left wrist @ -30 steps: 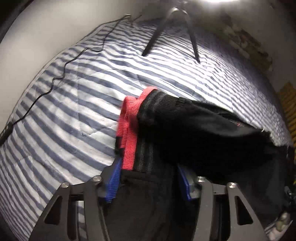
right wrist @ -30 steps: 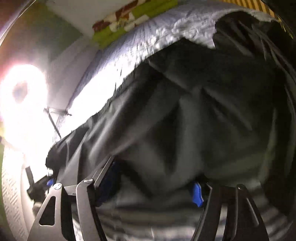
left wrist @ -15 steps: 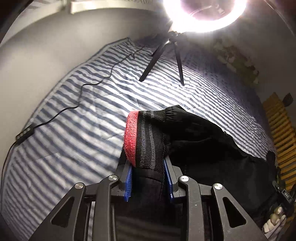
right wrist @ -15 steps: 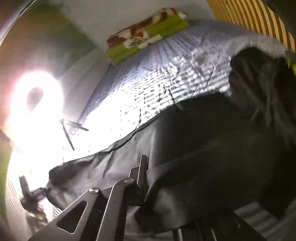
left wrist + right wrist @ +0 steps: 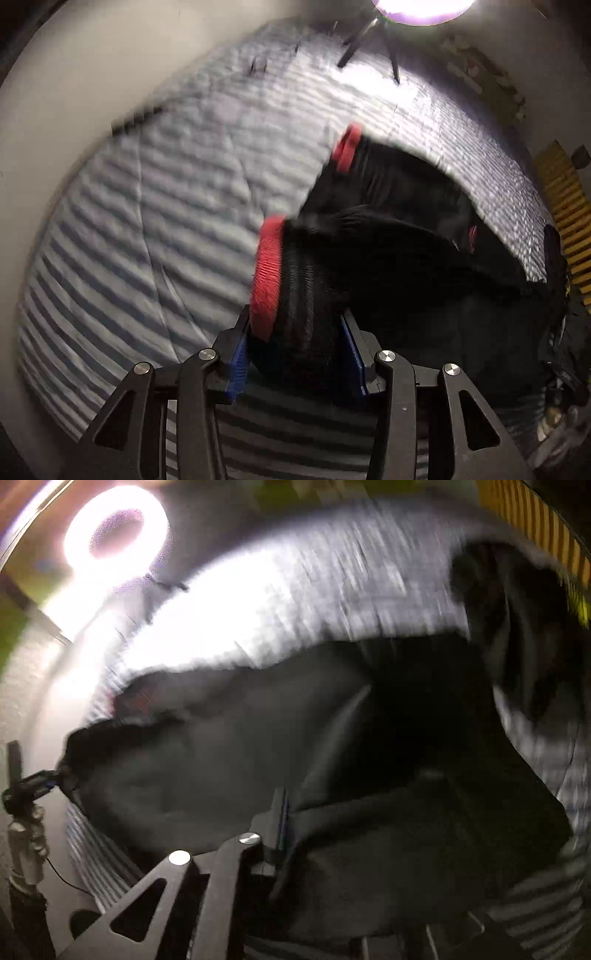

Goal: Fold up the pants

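Right now both views are motion-blurred, so fine detail is limited.

Left gripper (image 5: pixel 297 354): jaws clamped on the ribbed cuff (image 5: pixel 295 291) of the black pants (image 5: pixel 406 266). Blue pads (image 5: pixel 237 363) press either side of the knit; the cuff's red edge band sits against the left pad. The cuff bunches up between the fingers and stands above them. A second red-edged cuff (image 5: pixel 347 147) shows further out, on the far side of the black cloth, near the striped bedsheet (image 5: pixel 147 221).

Pants location: on the bed, spread across the sheet from the left gripper over toward the right side of its view, part lifted off the sheet at the held cuff. Yellow slats (image 5: pixel 565 206) run along the bed's far right edge.

Right gripper (image 5: pixel 295 830): only the left finger (image 5: pixel 277 823) is visible, upright, with dark fabric lying against it and draped over where the other finger would be. Cannot tell how its jaws stand. The pants fill most of that view, with the sheet bright and washed out behind.

Ring light (image 5: pixel 114 528) glares at upper left of the right view; its tripod legs (image 5: pixel 369 40) stand on the far end of the bed in the left view. The left gripper also shows, small, at the left edge of the right view, at the end of the cloth.
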{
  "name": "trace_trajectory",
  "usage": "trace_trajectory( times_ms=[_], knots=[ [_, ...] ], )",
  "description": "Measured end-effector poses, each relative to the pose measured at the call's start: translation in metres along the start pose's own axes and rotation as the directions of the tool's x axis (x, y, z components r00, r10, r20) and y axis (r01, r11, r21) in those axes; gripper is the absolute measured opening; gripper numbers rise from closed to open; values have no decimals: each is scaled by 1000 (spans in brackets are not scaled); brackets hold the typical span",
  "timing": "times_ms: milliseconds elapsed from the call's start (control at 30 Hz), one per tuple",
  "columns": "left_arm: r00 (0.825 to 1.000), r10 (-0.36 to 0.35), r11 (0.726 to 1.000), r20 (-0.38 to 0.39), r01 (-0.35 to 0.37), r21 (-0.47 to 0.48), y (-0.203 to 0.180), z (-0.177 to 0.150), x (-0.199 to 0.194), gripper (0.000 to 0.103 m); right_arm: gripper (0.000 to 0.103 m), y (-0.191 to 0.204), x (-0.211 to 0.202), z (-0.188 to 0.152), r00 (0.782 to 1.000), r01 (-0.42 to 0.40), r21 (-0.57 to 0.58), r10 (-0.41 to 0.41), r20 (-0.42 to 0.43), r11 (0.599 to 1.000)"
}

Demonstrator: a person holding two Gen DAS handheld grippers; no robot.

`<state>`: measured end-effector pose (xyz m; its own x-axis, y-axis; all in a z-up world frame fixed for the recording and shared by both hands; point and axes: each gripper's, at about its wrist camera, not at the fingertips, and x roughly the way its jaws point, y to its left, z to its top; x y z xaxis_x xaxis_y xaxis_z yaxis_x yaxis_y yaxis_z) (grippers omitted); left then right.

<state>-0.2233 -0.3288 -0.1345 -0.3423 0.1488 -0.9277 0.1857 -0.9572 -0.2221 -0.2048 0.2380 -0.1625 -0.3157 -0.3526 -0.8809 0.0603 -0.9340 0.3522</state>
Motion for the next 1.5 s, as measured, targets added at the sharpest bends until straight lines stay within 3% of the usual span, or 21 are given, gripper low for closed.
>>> trace_trajectory(
  times_ms=[100, 233, 333, 400, 433, 500, 533, 600, 667, 767, 833, 900, 1000, 1033, 1133, 1233, 1333, 1433, 1500],
  knots=[
    [999, -16, 1000, 29, 16, 5, 6, -10, 0, 49, 18, -12, 0, -14, 997, -27, 27, 29, -75, 999],
    [998, 12, 999, 68, -15, 41, 2, -7, -6, 62, 20, 14, -45, -22, 998, 6, -147, -15, -61, 989],
    [996, 26, 996, 89, -33, 78, -4, 3, -6, 62, 22, 54, -73, -8, 999, 33, -319, -32, 9, 947],
    [995, 21, 996, 99, -29, 83, -3, 13, -2, 62, 44, 88, -69, 12, 998, 58, -436, -38, 55, 898],
    [995, 17, 996, 97, -25, 80, -7, 20, 4, 62, 48, 98, -61, 22, 997, 68, -483, -42, 65, 873],
    [996, 4, 997, 92, -11, 78, -7, 24, 7, 62, 48, 129, -38, 38, 996, 93, -576, -68, 65, 812],
    [996, 6, 997, 89, -13, 82, -6, 25, 7, 62, 48, 144, -25, 47, 998, 63, -606, -49, 40, 793],
    [996, 7, 996, 91, -15, 90, -5, 28, 9, 62, 48, 162, -12, 57, 999, 9, -631, -40, -35, 776],
    [995, 9, 994, 96, -20, 110, -4, 30, 8, 62, 48, 170, -17, 59, 999, -9, -641, -28, -47, 767],
    [995, 1, 991, 101, -14, 133, -4, 37, 12, 59, 48, 152, -40, 51, 992, 95, -634, -124, -1, 767],
    [995, 0, 990, 99, -14, 139, -7, 40, 16, 57, 48, 126, -55, 53, 974, 190, -595, -226, 13, 781],
    [995, 7, 989, 101, -22, 148, -10, 40, 19, 57, 48, 96, -76, 59, 933, 340, -512, -350, 80, 789],
    [994, 19, 987, 105, -35, 156, -13, 38, 21, 57, 48, 92, -101, 66, 878, 474, -474, -440, 189, 742],
    [995, 11, 989, 99, -25, 144, -11, 39, 22, 57, 48, 98, -114, 71, 870, 492, -460, -436, 230, 739],
    [996, -9, 992, 87, -2, 126, -6, 41, 23, 57, 48, 122, -137, 83, 917, 395, -481, -307, 254, 783],
    [996, -3, 992, 92, -9, 129, -9, 42, 21, 55, 48, 155, -111, 96, 969, 243, -584, -165, 184, 774],
    [995, 8, 990, 96, -21, 142, -13, 43, 19, 53, 48, 183, -46, 107, 994, 108, -673, -87, 64, 732],
    [996, 1, 992, 93, -13, 129, -12, 44, 16, 50, 48, 202, 25, 102, 995, 85, -764, -101, 26, 639],
    [995, 7, 989, 100, -21, 144, -14, 43, 13, 48, 48, 202, 61, 99, 993, 61, -785, -116, -14, 617]
  ],
)
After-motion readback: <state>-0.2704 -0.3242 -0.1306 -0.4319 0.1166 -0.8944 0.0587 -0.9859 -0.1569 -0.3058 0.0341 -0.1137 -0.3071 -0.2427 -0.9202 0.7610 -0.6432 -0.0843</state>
